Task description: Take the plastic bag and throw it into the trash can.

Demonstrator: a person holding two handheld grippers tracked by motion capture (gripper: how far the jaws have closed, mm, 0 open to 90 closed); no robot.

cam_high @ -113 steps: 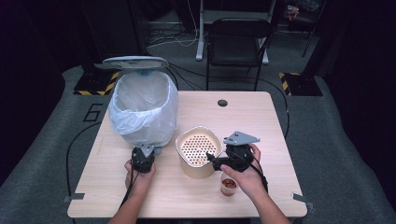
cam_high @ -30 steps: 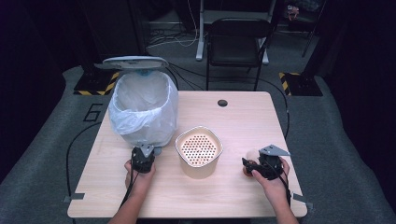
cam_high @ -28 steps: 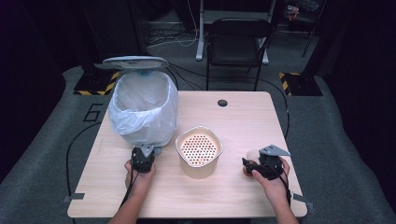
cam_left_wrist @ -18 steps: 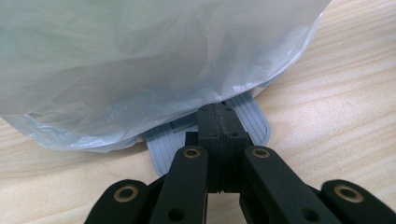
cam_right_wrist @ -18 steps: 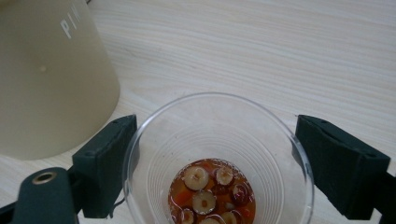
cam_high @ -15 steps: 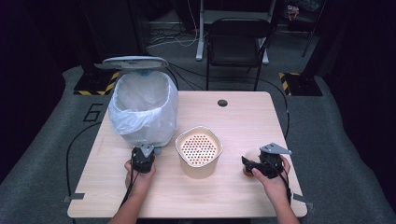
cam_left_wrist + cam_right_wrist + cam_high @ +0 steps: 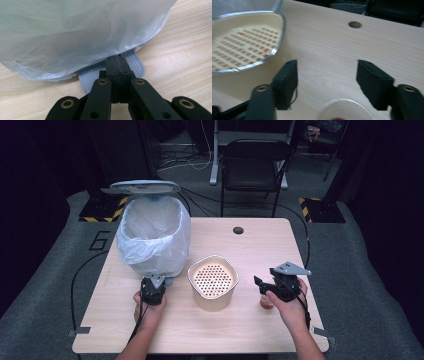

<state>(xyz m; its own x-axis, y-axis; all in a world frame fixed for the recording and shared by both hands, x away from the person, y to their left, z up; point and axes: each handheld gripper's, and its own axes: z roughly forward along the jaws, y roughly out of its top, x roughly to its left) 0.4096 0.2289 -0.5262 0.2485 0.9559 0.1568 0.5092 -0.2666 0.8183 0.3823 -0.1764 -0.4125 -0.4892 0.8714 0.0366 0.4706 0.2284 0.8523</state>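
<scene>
Jaws of the right gripper [image 7: 327, 82] stand apart, just closing, nothing between them, above a small cup [image 7: 347, 110] right of the sieve pot [image 7: 212, 282]. Left gripper [image 7: 117, 65], jaws together, presses the bin's [image 7: 152, 235] pedal [image 7: 136, 65], left of the pot.

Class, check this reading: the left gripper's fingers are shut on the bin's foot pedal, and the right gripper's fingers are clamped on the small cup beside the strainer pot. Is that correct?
One part is wrong. The right gripper is not clamped on the small cup: the right gripper view shows its fingers open, just having been closing, above the cup, nothing between them. The left gripper is indeed shut on the bin's foot pedal, and the cup stands beside the strainer pot.
</scene>
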